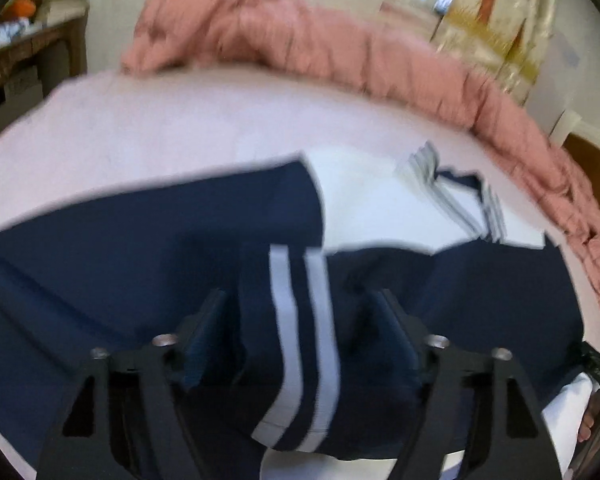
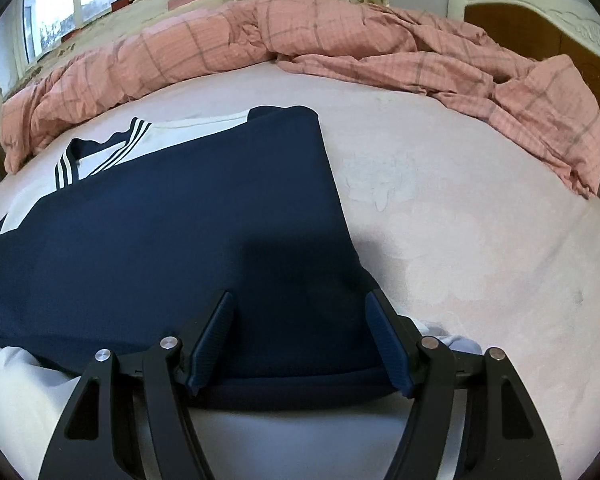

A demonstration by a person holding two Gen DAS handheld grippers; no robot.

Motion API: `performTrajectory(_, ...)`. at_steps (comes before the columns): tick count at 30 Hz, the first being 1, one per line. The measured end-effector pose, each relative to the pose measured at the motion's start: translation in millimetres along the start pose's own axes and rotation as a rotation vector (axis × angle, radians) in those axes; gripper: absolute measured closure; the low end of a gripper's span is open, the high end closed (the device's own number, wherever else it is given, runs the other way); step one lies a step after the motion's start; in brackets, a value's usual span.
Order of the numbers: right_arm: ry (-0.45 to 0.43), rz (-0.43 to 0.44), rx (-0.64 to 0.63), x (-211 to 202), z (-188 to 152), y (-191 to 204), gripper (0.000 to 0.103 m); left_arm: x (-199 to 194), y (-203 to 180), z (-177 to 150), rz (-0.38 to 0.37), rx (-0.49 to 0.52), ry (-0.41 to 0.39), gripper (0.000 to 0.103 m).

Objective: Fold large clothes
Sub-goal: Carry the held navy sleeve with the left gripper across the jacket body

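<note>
Left claw (image 1: 300, 320): my jaws stand part open, and a navy sleeve (image 1: 296, 344) with two white stripes runs up between them; the view is smeared, so I cannot tell whether the pads press on the cloth or only flank it. Just past the sleeve lies the rest of the navy-and-white garment (image 1: 140, 248), spread flat on the pale pink bed sheet (image 1: 180, 128), with its white upper panel and striped collar (image 1: 452, 184) ahead and to the right of the left claw. At the lower right edge of that view I see part of a hand on a dark handle, too cut off to read further. Right claw (image 2: 300, 322): my jaws stand wide, one finger on each side of the garment's near navy edge, the fabric filling the gap between them; no pinch shows. From here the navy panel stretches ahead and to the left, its straight right edge running away from the right finger. Bare sheet lies to the right. Farthest off, a crumpled pink checked quilt (image 2: 340, 40) is bunched along the far side of the bed, under a window (image 2: 60, 4).
</note>
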State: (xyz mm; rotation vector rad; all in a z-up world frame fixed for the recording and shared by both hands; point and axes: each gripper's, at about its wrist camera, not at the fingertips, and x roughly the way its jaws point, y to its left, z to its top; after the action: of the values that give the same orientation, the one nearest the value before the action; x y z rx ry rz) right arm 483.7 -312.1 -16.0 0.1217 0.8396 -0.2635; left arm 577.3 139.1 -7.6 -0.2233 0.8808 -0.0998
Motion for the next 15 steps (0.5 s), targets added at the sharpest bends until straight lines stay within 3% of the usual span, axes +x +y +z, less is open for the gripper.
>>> performTrajectory(2,-0.001,-0.009,-0.009,0,-1,2,0.032,-10,1,-4,-0.01,-0.006,-0.044,0.089)
performTrajectory(3,-0.002,-0.007,-0.01,0,-1,2,0.032,-21,-2,-6,-0.024,0.005,-0.087,0.091)
performTrajectory(4,-0.002,-0.004,-0.01,0,-1,2,0.032,-32,-7,-6,0.008,0.025,-0.132,0.091)
performTrajectory(6,-0.001,0.0,-0.009,0,-1,1,0.032,-34,-20,-7,0.1,0.065,-0.15,0.087)
performTrajectory(8,-0.001,-0.004,-0.011,1,-1,2,0.032,-23,-30,-10,0.176,0.119,-0.11,0.062)
performTrajectory(9,-0.001,-0.004,-0.01,1,-1,2,0.032,-20,-29,-11,0.203,0.132,-0.092,0.061)
performTrajectory(11,-0.001,-0.003,-0.01,0,-1,2,0.032,-26,-25,-11,0.187,0.136,-0.102,0.06)
performTrajectory(13,-0.001,-0.006,-0.013,1,-1,2,0.032,-50,-16,-15,0.17,0.139,-0.164,0.059)
performTrajectory(15,0.0,-0.009,-0.016,1,-1,3,0.032,-79,0,-18,0.2,0.119,-0.23,0.05)
